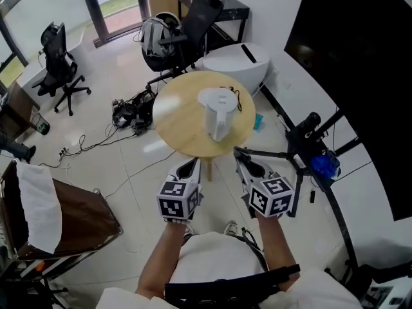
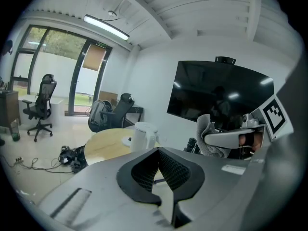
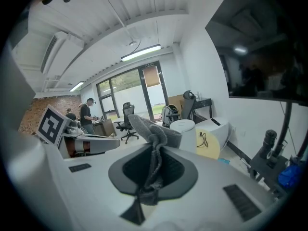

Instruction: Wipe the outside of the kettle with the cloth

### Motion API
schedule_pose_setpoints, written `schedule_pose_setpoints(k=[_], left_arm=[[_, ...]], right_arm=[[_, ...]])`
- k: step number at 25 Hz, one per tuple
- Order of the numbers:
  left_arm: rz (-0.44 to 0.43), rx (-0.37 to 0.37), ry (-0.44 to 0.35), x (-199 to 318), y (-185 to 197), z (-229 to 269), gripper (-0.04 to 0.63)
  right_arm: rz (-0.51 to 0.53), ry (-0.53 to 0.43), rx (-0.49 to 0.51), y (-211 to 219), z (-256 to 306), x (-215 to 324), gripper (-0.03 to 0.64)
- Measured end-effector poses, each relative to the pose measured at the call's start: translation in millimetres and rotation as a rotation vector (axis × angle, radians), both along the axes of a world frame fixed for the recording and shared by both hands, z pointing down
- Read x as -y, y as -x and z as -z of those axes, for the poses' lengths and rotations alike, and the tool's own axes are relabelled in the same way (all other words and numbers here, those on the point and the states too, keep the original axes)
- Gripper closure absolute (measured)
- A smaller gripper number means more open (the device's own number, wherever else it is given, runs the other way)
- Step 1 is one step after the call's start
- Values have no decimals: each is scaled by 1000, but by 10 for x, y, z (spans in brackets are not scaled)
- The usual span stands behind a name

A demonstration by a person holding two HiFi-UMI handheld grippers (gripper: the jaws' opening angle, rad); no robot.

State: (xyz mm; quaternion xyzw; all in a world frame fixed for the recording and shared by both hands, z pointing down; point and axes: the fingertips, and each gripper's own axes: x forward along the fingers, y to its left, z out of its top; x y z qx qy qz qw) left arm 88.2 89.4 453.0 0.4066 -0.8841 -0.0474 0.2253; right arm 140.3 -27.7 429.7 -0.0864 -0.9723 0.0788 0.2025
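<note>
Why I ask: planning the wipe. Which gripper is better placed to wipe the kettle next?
Right. The right gripper is shut on the cloth; the left gripper is shut with nothing in it. Both are apart from the kettle.

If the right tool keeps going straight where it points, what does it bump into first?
The right tool's cloth would probably reach the white kettle on the round table first, though depth is unclear.

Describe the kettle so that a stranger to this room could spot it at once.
Find the round wooden table in the middle of the room. On its right half stands the kettle, white and upright. It is the only tall thing on the tabletop; the bigger white rounded unit sits on the floor beyond it.
</note>
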Motion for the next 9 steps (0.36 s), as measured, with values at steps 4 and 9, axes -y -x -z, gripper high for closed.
schedule_pose_setpoints(k=[4,9], left_arm=[[-10,0,10,107,-54,-4,595],[-11,2,11,204,-98,12,595]], right_arm=[[-5,8,13,-53,33,111,584],[-4,9,19,-100,62,208,584]])
